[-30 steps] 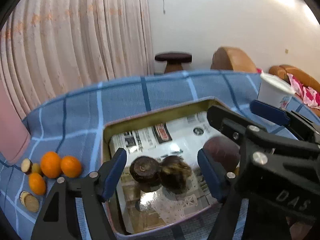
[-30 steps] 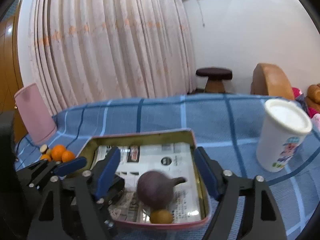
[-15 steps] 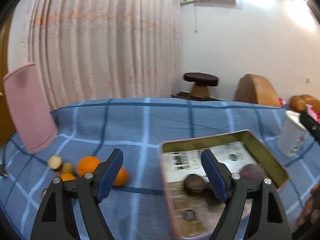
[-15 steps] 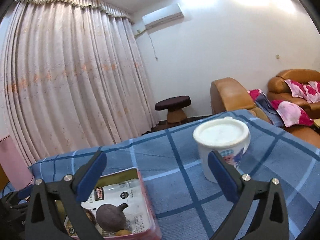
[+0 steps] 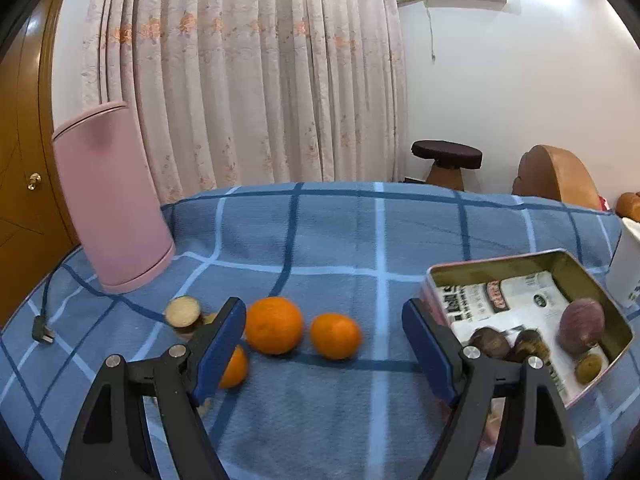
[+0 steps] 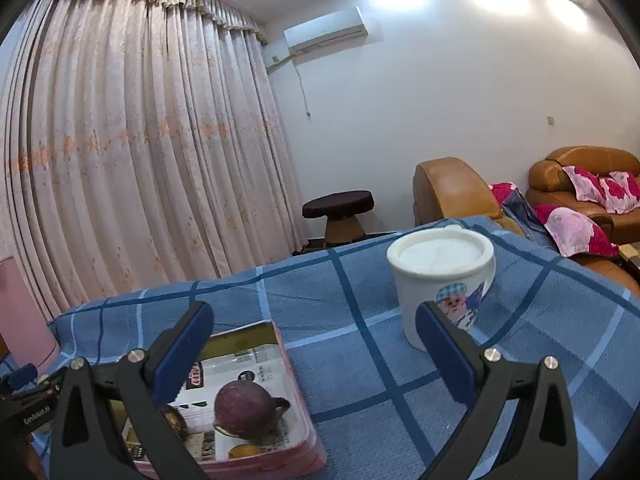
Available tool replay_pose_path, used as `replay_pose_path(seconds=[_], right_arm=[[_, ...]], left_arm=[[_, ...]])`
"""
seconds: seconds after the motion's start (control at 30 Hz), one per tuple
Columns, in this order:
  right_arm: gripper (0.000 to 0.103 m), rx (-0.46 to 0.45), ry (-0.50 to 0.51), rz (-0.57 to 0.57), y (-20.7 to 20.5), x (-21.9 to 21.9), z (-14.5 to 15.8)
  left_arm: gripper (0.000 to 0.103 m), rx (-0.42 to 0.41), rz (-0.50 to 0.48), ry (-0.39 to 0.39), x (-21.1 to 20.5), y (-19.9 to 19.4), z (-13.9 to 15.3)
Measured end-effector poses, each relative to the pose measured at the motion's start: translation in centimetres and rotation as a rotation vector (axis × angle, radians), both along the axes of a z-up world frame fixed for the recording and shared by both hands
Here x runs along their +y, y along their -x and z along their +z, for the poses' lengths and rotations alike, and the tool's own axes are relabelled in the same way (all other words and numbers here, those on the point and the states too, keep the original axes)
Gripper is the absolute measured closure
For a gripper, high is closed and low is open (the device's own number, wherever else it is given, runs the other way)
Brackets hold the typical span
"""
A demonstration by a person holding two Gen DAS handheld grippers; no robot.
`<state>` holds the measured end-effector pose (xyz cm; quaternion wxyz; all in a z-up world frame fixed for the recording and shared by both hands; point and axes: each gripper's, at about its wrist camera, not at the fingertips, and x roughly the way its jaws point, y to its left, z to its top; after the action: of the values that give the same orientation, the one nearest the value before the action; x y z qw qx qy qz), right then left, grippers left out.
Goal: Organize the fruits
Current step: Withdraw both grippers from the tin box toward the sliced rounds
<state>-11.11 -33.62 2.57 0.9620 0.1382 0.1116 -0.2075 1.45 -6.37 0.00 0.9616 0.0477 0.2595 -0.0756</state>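
Three oranges lie on the blue checked cloth in the left wrist view: a large one [image 5: 273,330], a smaller one [image 5: 335,336] and one partly behind my left finger [image 5: 234,367]. A cut brown root piece [image 5: 183,313] lies beside them. My left gripper [image 5: 324,348] is open and empty just above the oranges. A tin tray [image 5: 492,263] lined with newspaper holds a purple fruit [image 5: 581,325], two dark round fruits [image 5: 489,342] and a small yellow-brown one [image 5: 589,367]. My right gripper [image 6: 312,350] is open and empty over the tray's [image 6: 304,420] right side; the purple fruit [image 6: 245,407] shows there.
A tall pink container [image 5: 110,196] stands at the back left, a cable plug [image 5: 42,334] near it. A white lidded cup [image 6: 440,280] stands right of the tray. Curtains, a stool [image 6: 338,212] and brown sofas lie beyond the table.
My left gripper has swung left from over the tray to above the oranges. My right gripper has lifted and turned right toward the white cup. The purple fruit now rests in the tray.
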Motion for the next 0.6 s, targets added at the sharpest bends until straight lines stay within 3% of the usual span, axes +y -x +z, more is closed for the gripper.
replay_pose_path(seconds=[0.6], right_arm=[[0.0, 0.047, 0.045, 0.076, -0.3, 5.5, -0.3]], left_arm=[[0.022, 0.026, -0.016, -0.019, 2.9, 0.6, -0.4]])
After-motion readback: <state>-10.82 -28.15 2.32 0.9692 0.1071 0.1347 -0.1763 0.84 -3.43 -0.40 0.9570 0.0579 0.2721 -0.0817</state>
